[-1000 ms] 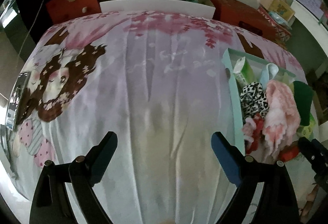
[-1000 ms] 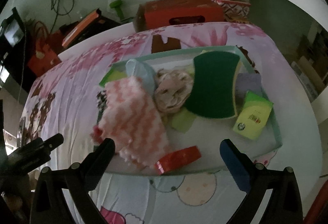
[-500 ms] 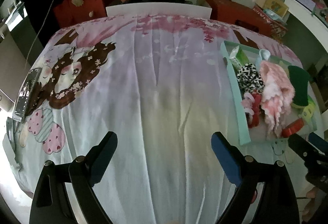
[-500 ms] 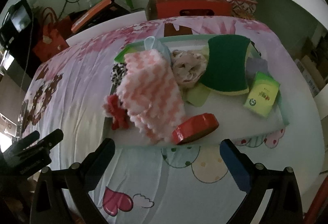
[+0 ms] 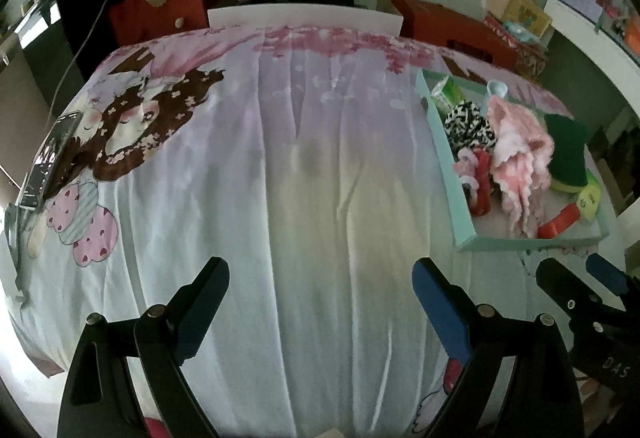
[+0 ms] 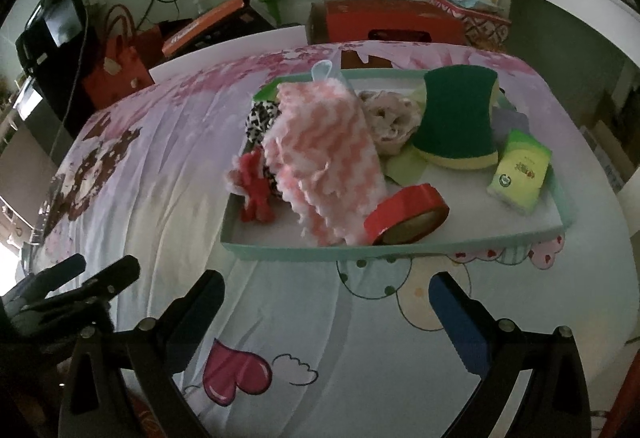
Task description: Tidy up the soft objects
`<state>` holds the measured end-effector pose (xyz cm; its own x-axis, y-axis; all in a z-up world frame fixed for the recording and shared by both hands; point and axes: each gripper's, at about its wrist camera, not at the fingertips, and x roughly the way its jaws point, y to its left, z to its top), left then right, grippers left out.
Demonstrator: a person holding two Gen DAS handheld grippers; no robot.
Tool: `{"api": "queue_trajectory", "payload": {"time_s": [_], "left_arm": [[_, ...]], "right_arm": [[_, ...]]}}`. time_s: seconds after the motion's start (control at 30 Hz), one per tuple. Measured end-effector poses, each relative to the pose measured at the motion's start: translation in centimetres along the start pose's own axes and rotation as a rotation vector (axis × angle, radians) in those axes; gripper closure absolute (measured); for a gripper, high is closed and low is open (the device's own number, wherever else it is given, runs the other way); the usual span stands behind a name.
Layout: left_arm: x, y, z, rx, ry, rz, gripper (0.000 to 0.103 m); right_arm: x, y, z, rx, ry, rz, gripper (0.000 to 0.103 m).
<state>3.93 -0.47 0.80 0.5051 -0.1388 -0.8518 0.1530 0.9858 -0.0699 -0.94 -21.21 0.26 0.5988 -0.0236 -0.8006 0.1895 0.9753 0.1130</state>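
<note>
A teal-rimmed tray [image 6: 304, 250] [image 5: 448, 153] lies on the printed bedsheet. In it a pink-and-white fluffy cloth [image 6: 320, 153] [image 5: 516, 153] is heaped over a black-and-white spotted fabric [image 6: 258, 119] [image 5: 466, 125]. Beside them are a red scrunchie [image 6: 254, 185], a beige crumpled cloth [image 6: 390, 119], a green sponge [image 6: 456, 117] [image 5: 566, 151], a tissue pack [image 6: 520, 171] and a red tape roll [image 6: 406, 213]. My right gripper [image 6: 326, 298] stands open just short of the tray's near rim, nothing between its fingers. My left gripper [image 5: 320, 286] is open over bare sheet, left of the tray.
A phone [image 5: 48, 161] lies at the sheet's left edge. Behind the bed stand a red bag [image 5: 160, 9], orange and red boxes [image 6: 380, 21] and a white board [image 5: 304, 17]. The other gripper shows at each view's lower corner.
Both grippers have drawn back toward the near side of the bed, so the tray sits farther away and more sheet shows in front. Jaws stayed wide.
</note>
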Motion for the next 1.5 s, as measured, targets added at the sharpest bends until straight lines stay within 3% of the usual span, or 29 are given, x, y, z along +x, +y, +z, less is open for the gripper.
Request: {"api": "queue_trajectory", "payload": {"time_s": [0.33, 0.67, 1.5], "left_arm": [[-0.3, 1.0, -1.1, -0.046, -0.003, -0.010, 0.010], [-0.5, 0.5, -1.7, 0.000, -0.039, 0.015, 0.010], [0.8, 0.6, -2.9, -0.006, -0.056, 0.049, 0.010]], "right_arm": [[-0.4, 0.9, -0.6, -0.030, -0.031, -0.021, 0.000], [-0.1, 0.0, -1.4, 0.012, -0.035, -0.043, 0.000], [0.7, 0.7, -2.3, -0.038, -0.076, -0.091, 0.000]]}}
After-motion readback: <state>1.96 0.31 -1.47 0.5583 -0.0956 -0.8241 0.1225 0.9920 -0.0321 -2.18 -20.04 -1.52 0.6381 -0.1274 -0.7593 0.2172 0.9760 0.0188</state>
